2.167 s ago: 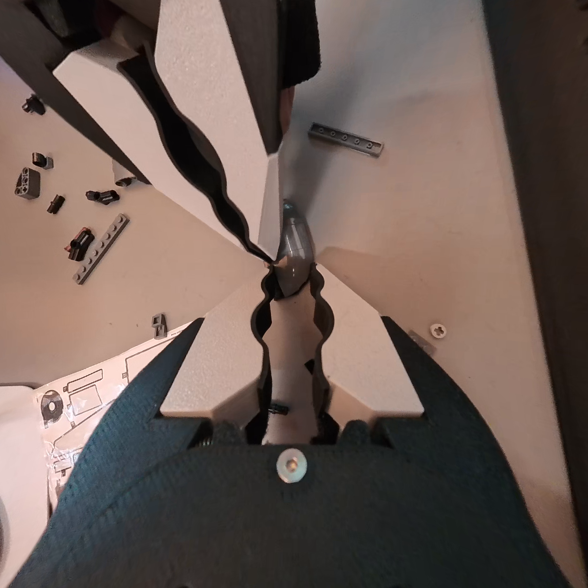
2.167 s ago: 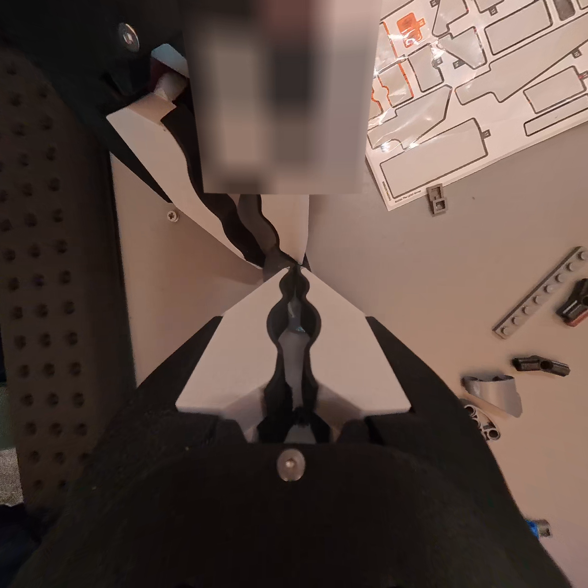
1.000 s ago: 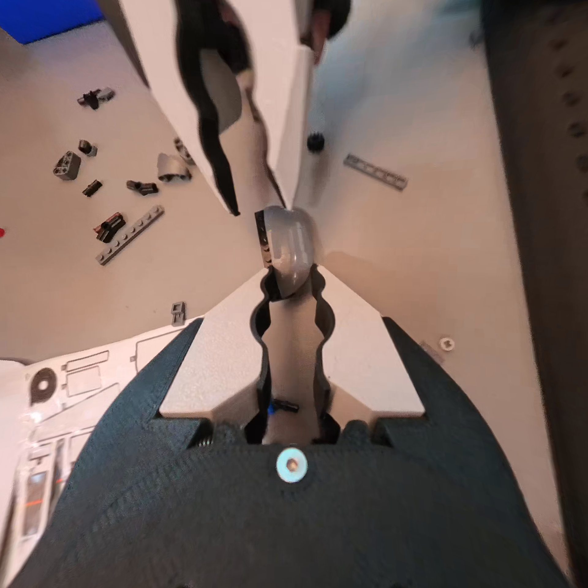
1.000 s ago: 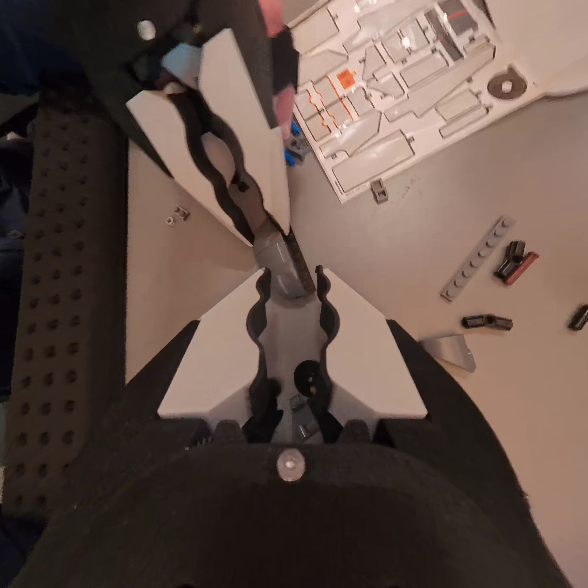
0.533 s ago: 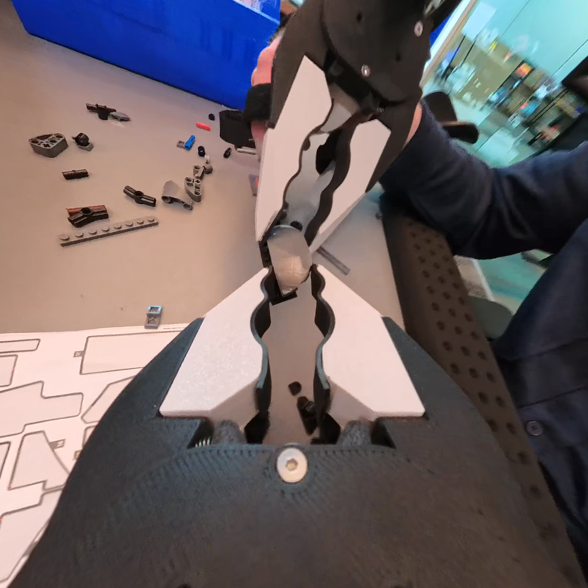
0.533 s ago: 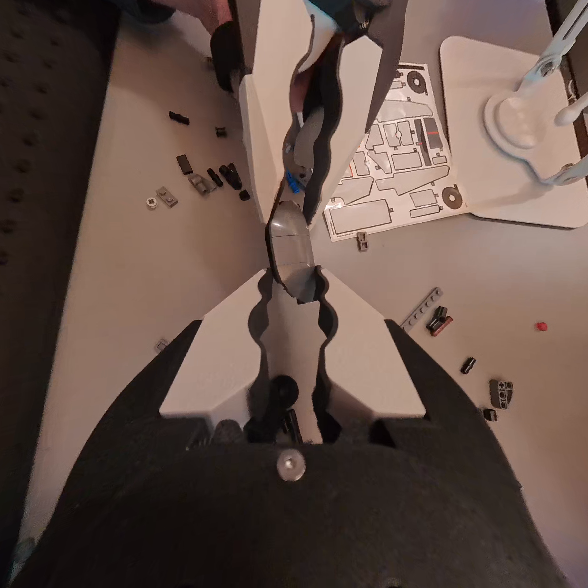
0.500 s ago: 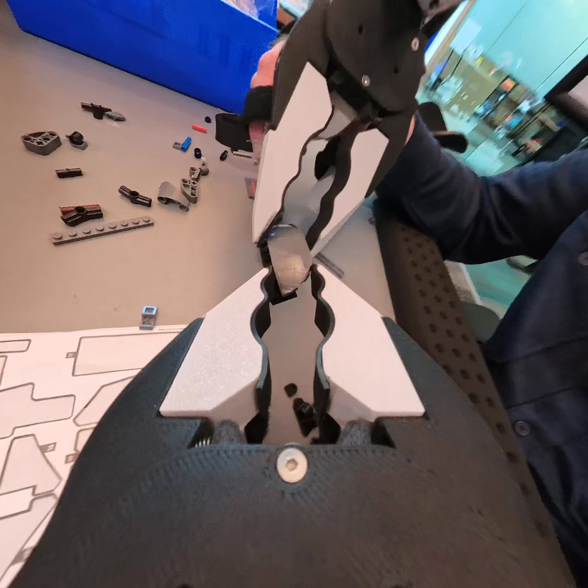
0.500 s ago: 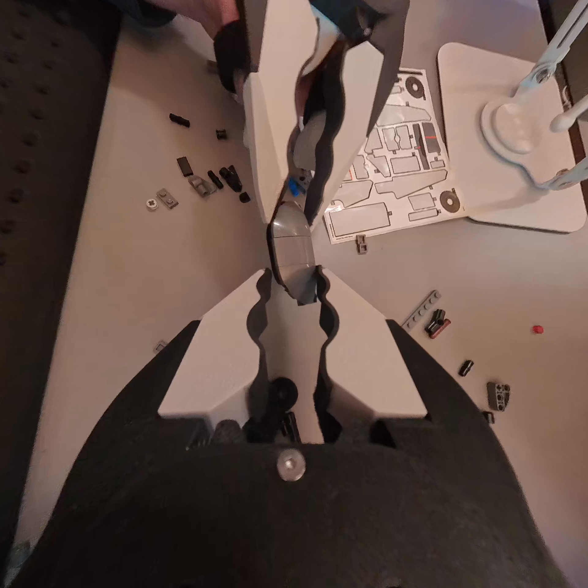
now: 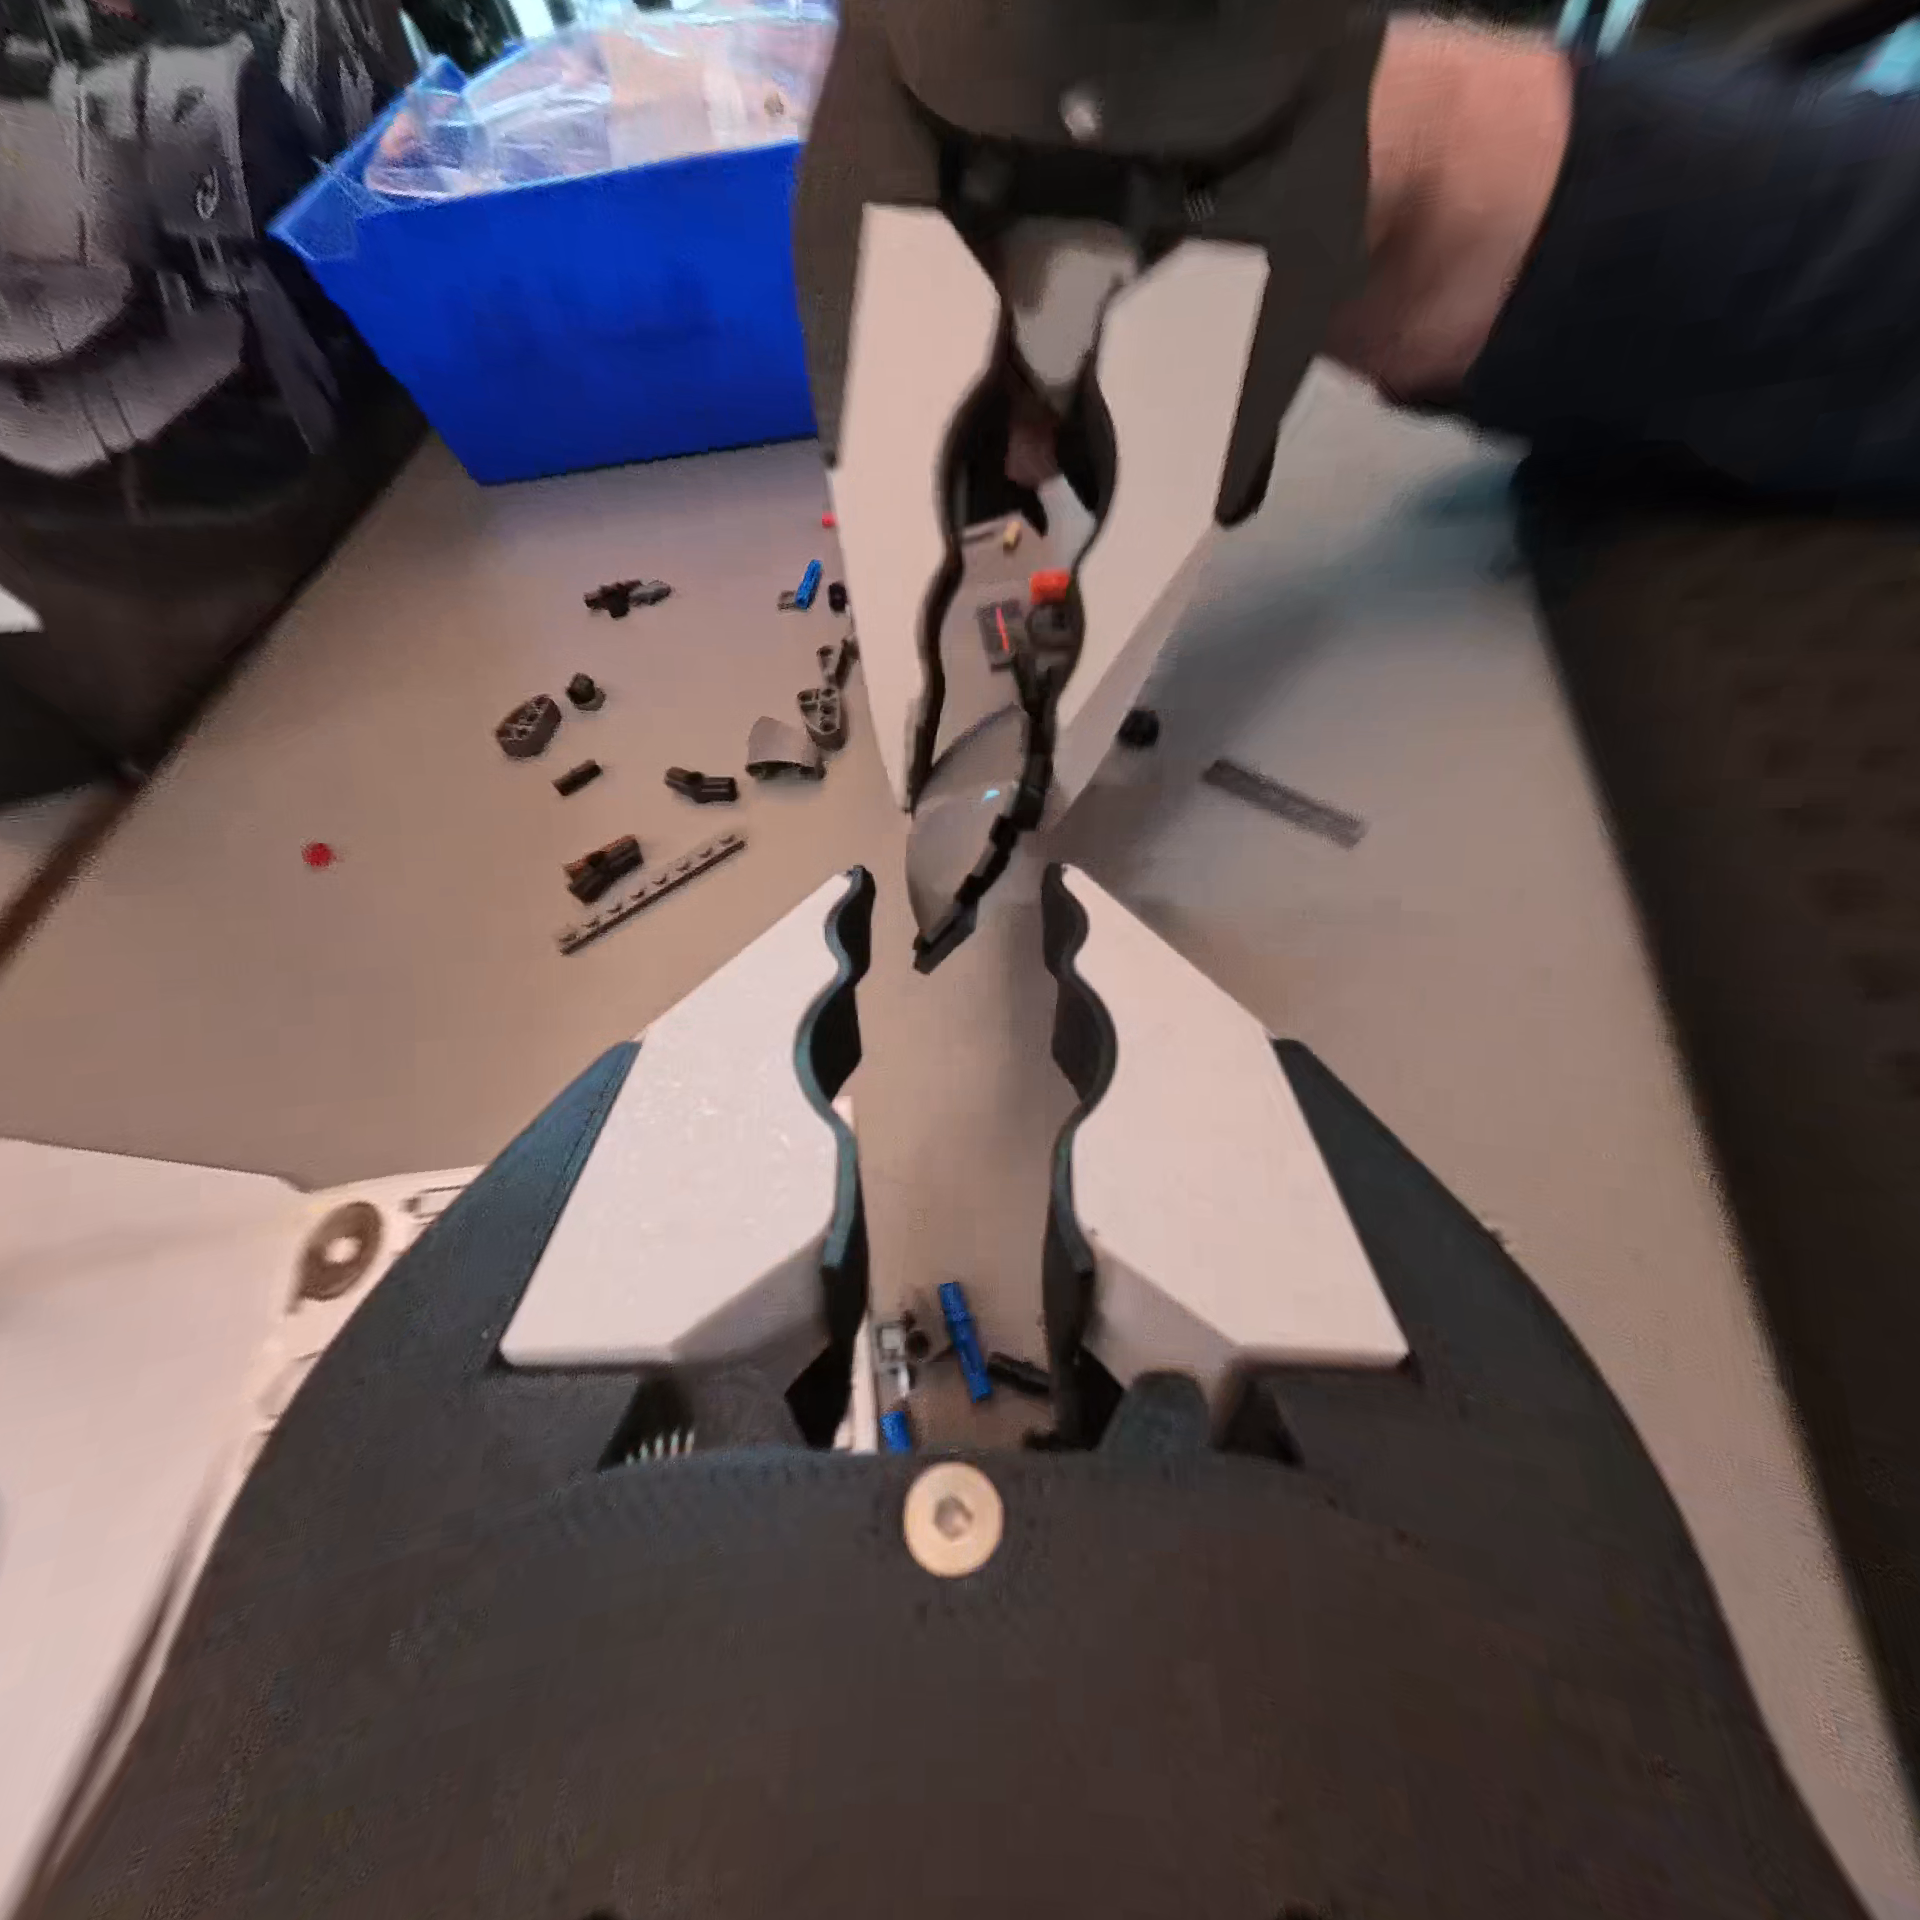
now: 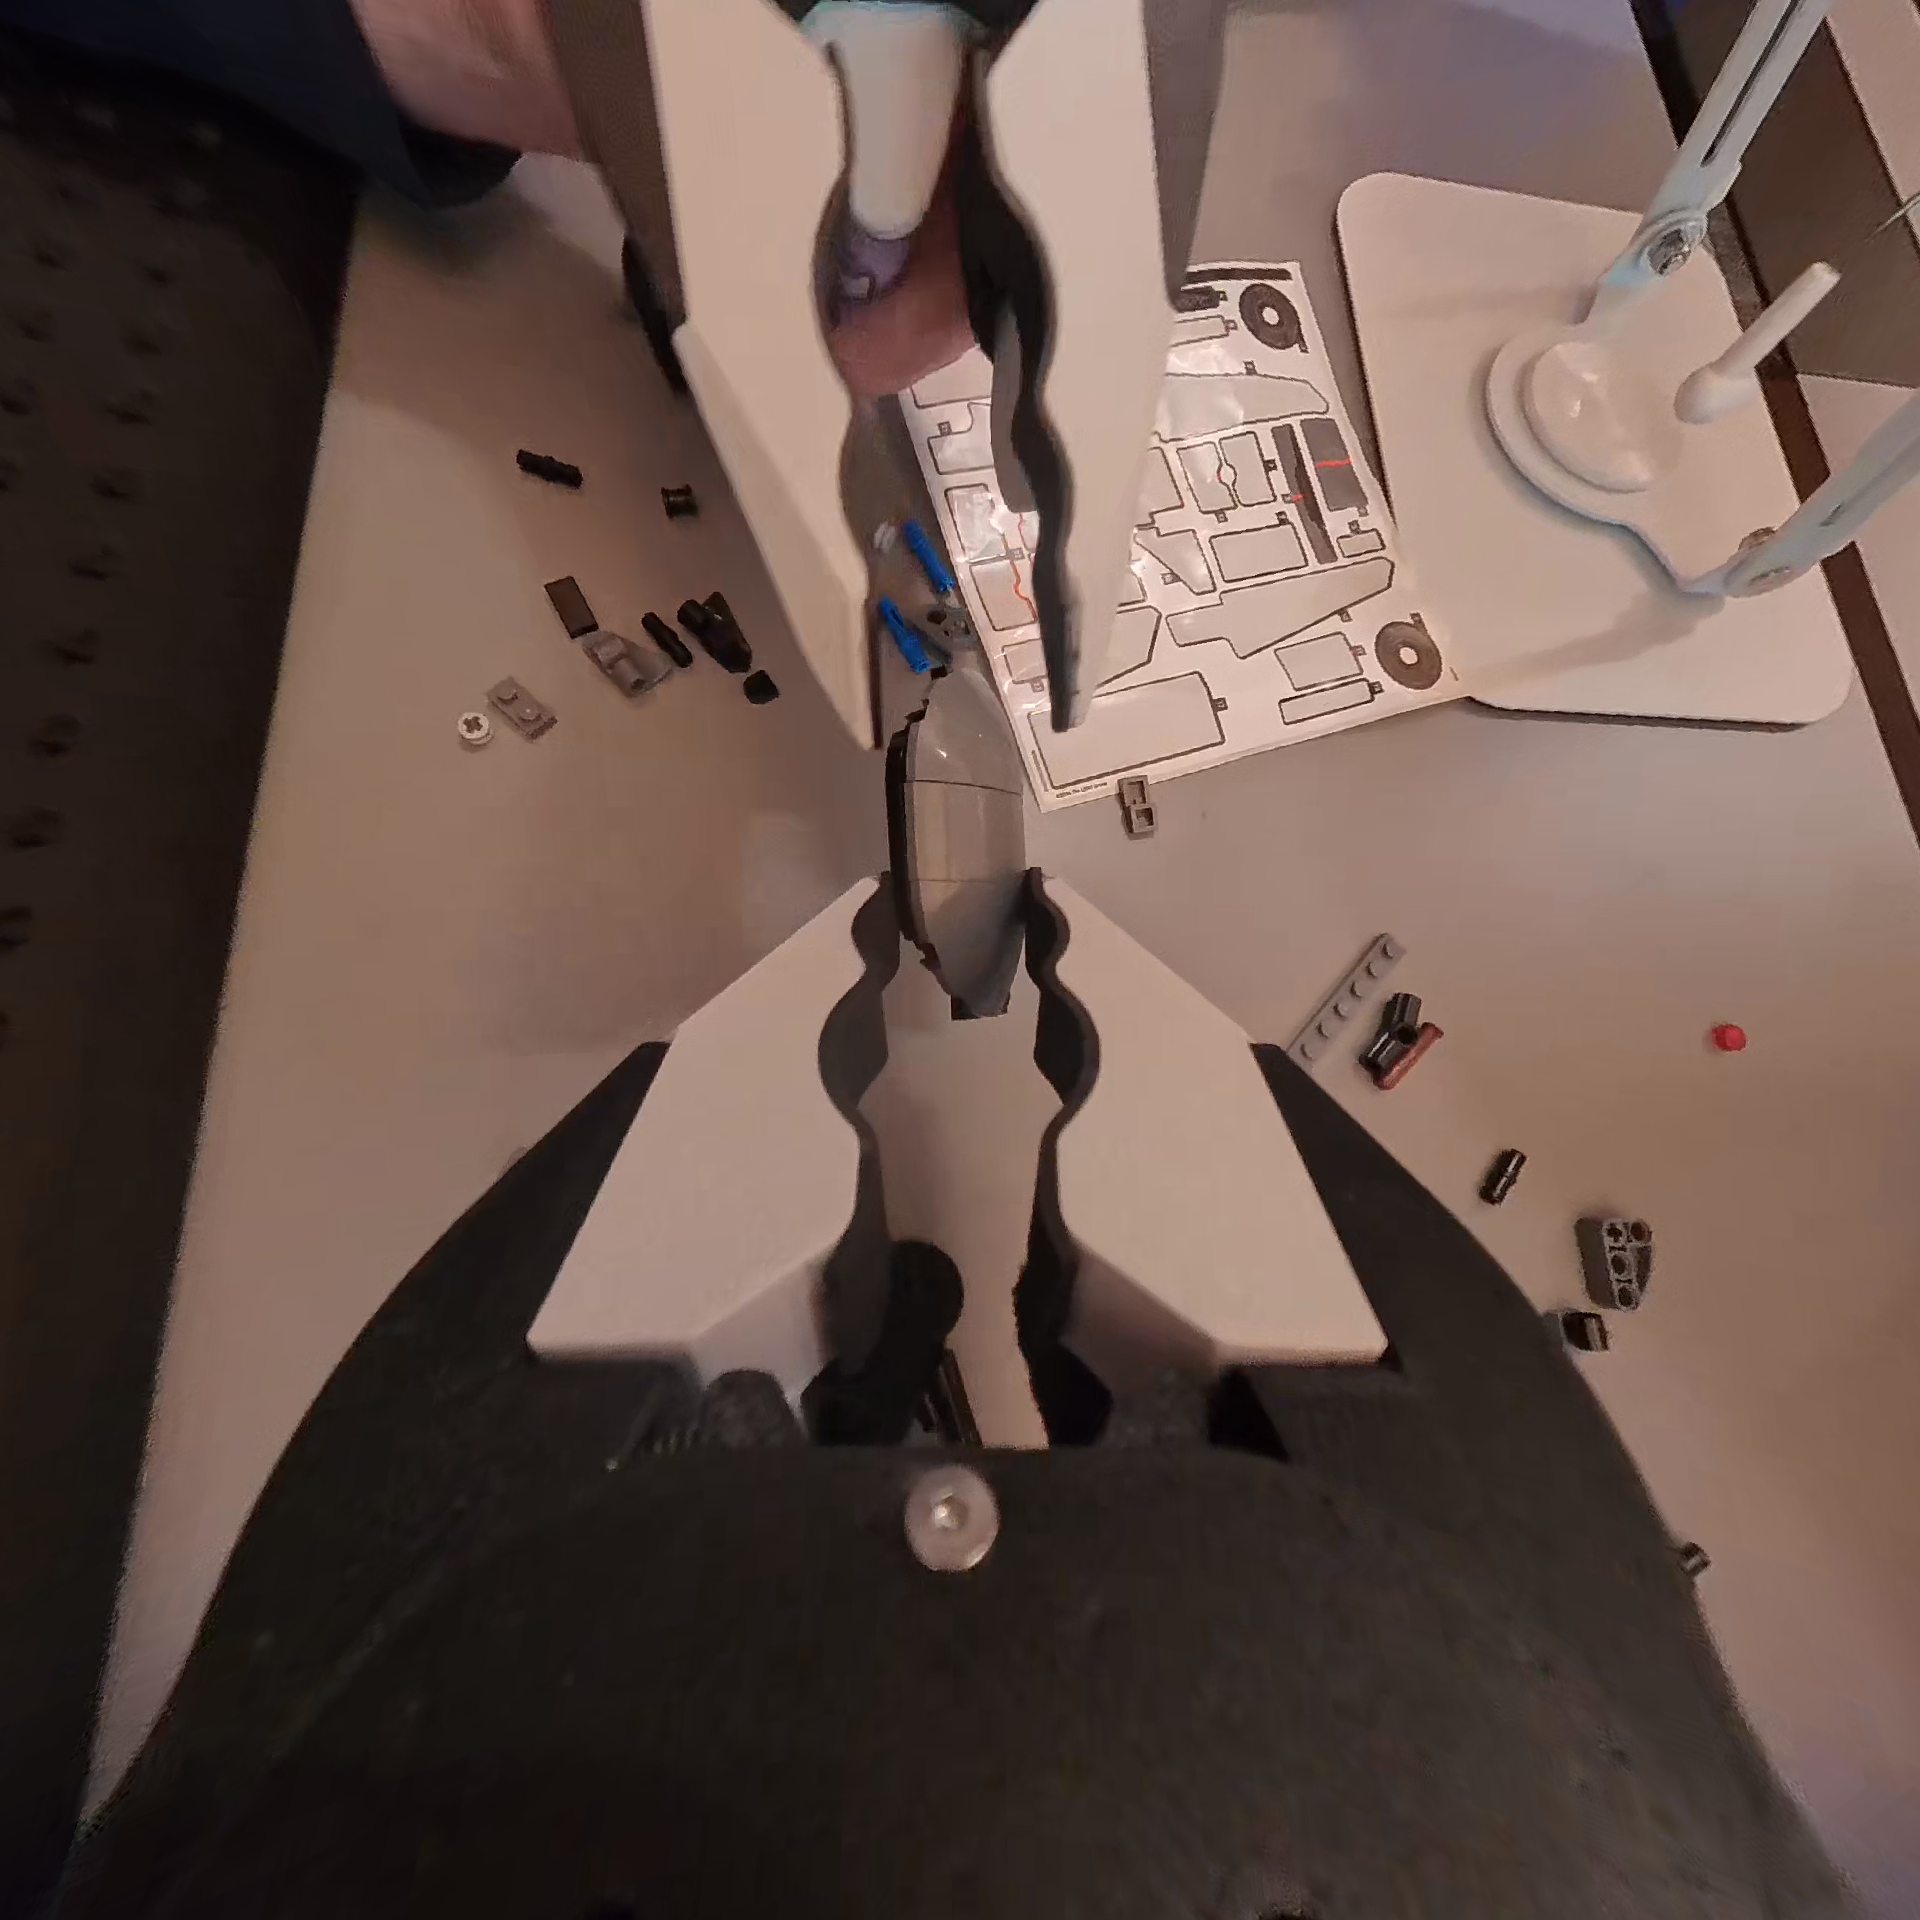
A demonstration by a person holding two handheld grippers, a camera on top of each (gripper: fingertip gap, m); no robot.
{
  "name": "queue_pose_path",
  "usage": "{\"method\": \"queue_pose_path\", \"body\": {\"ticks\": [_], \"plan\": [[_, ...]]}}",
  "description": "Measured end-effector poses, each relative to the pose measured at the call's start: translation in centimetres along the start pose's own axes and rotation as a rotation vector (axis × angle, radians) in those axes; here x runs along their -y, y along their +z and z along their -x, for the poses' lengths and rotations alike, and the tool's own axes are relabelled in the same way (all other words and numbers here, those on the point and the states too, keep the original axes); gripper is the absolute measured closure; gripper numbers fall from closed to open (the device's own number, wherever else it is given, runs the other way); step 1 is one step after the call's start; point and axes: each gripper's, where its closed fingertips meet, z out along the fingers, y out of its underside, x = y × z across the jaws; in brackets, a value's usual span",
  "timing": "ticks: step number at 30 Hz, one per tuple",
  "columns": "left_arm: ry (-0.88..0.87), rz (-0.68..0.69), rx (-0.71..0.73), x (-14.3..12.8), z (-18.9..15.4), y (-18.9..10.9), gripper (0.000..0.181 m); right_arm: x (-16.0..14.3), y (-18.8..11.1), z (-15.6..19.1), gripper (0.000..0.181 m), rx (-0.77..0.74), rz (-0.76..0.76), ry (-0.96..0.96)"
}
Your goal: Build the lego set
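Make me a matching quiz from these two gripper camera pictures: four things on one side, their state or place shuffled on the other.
Things:
1. left gripper
2. right gripper
3. sticker sheet
4. blue bin

States or places:
A. shut on the grey curved piece
B. lying beside the white stand base
C. farthest back in the left wrist view
D. open

Pairs: 1-D, 2-A, 3-B, 4-C

curved grey lego assembly (image 9: 961, 831) | smooth grey shell pieces on a black toothed plate edge | held in the air above the tabletop (image 9: 312, 987), tilted | far end between right gripper's fingers (image 9: 1101, 665), near end free between left gripper's spread fingers (image 9: 748, 1039)
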Motion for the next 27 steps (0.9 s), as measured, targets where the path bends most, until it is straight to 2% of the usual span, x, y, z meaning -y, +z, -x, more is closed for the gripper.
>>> {"method": "queue_pose_path", "body": {"ticks": [3, 11, 22, 27], "plan": [[0.172, 0.065, 0.111, -0.1, 0.1, 0.5, 0.162, 0.4, -0.2, 0.2, 0.159, 0.02, -0.023, 0.025], [0.347, 0.11, 0.181, 0.4, -0.5, 0.7, 0.171, -0.2, 0.1, 0.6, 0.16, 0.085, -0.003, 0.097], [0.413, 0.204, 0.222, 0.1, -0.9, 0.9, 0.173, -0.4, 0.1, 0.8, 0.161, 0.119, -0.006, 0.141], [0.367, 0.136, 0.242, 1.1, -0.4, 0.7, 0.173, -0.1, -0.3, 0.4, 0.162, 0.109, -0.033, 0.156]]}}
